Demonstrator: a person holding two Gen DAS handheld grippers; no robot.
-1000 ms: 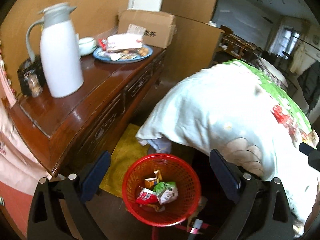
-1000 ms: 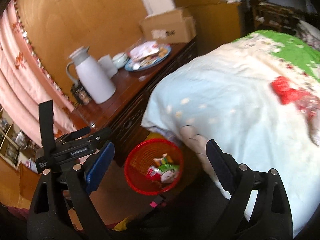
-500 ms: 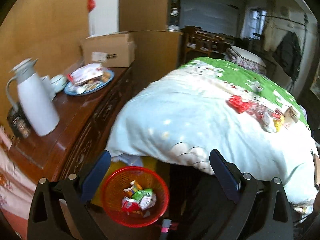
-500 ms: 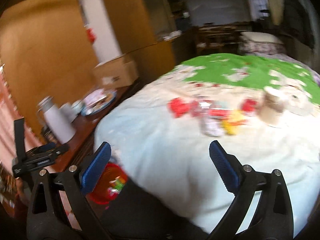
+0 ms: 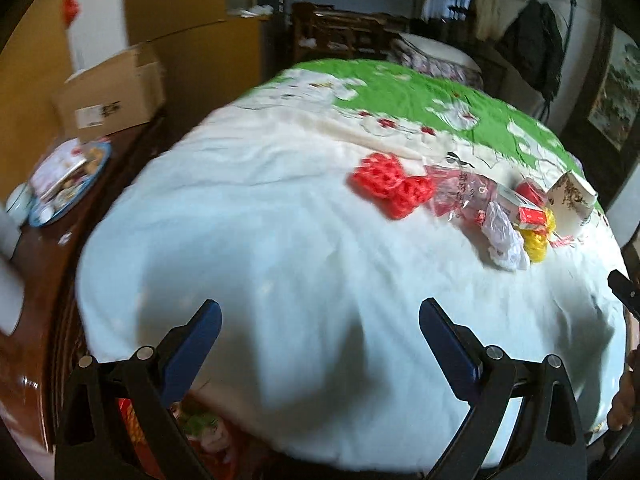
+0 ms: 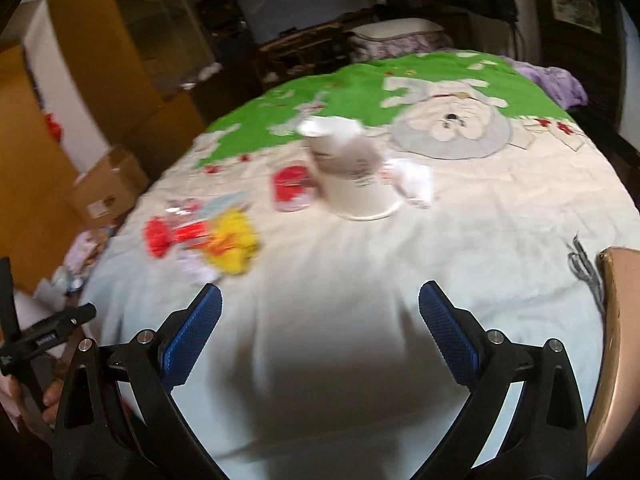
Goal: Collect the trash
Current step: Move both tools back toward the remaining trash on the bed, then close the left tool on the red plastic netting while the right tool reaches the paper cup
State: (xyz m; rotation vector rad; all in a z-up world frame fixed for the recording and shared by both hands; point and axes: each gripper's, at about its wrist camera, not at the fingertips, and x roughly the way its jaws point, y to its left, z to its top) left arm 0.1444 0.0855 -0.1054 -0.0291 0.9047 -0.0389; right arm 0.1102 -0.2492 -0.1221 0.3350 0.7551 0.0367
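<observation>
- Right wrist view: a white paper cup (image 6: 352, 168) lies tipped on the bedspread (image 6: 480, 260), mouth pointing away, base nearest, long axis running front to back
- Red, yellow and clear wrappers (image 5: 500, 216) lie scattered just beside it
- The right gripper (image 6: 320, 322) is spread wide and empty, its jaws having just been opening; the left gripper (image 5: 320, 326) is likewise released
- Best approach, I judge: straddle the cup across its width, squeeze gently
- Red basket (image 5: 128, 420) waits below

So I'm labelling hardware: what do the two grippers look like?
Both match. The left gripper and right gripper each have black angular plastic arms with triangular cut-outs and silver pivot bolts, and blue fingers with a fine grid texture. No cables or sleeves visible.
</observation>
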